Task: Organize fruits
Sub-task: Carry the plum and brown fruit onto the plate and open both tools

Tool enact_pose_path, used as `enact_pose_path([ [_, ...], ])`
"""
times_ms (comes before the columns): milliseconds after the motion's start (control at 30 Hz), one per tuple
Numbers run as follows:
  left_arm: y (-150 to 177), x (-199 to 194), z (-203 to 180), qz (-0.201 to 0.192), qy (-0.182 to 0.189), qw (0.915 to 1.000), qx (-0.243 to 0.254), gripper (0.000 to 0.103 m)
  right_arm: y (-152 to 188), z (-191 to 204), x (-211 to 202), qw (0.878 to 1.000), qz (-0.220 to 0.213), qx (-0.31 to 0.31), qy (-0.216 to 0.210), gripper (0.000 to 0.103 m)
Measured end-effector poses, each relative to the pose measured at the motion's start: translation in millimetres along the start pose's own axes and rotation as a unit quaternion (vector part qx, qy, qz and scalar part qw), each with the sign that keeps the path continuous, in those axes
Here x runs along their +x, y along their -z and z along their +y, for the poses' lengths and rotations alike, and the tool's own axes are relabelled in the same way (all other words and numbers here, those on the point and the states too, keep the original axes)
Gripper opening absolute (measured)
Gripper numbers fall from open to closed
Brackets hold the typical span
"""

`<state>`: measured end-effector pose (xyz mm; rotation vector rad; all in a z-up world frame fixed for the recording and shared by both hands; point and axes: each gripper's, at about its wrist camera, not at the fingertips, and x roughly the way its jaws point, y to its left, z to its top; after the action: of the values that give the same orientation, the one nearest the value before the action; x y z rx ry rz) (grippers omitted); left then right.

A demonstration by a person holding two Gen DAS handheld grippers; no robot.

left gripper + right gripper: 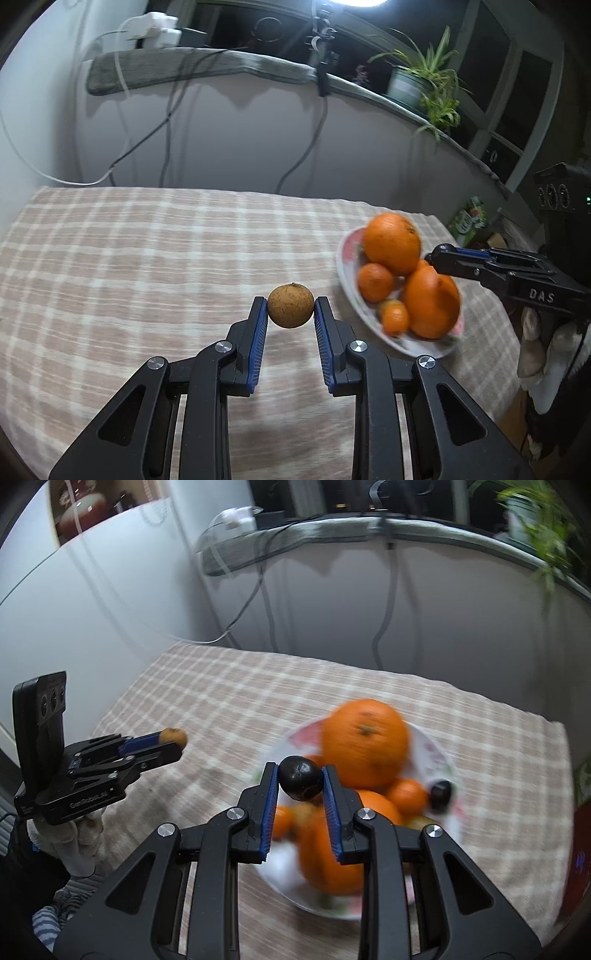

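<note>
Left gripper (290, 306) clamped on a small round tan-brown fruit with rough skin (290, 305), blue-padded fingers (258, 332) pressing it from both sides, held in the air above the beige-and-white checked cloth on the tabletop (147, 258). Right gripper (300, 780) closed on a small glossy black fruit, wrinkled and roundish (300, 779), pinched at the fingertips over a white floral-patterned plate (439, 753). On that plate: a large orange (364, 738), several smaller orange citrus fruits (406, 794) crowded touching one another, and a second small dark fruit (440, 794) near the plate's right rim. Plate sitting toward the right side of the cloth, blurred in both views. Seen from the right wrist, left gripper well apart from the plate, out to its left, gloved hand (74, 842) beneath it. Behind the tabletop, a potted green plant (417, 81) on a grey ledge.
</note>
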<state>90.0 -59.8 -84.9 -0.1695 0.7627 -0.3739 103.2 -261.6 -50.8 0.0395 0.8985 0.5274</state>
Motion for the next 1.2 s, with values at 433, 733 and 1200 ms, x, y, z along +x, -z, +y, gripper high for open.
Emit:
enact_pose_path([
  [433,9.0,16.7,-63.7,0.026,0.047,0.9976,0.045,0.024,30.9,-60.4,-16.7,0.998,-0.001,0.050,0.028,0.025],
  [733,14.2,24.0,-95.2,0.036,0.059,0.9947,0.076,0.024,35.4,-69.4,-21.5,0.998,-0.005,0.057,0.025,0.025],
  [1200,16.8,35.4,-110.5,0.043,0.049,0.9930,0.098,0.025,55.2,-67.8,-22.1,0.997,0.001,0.070,0.011,0.025],
])
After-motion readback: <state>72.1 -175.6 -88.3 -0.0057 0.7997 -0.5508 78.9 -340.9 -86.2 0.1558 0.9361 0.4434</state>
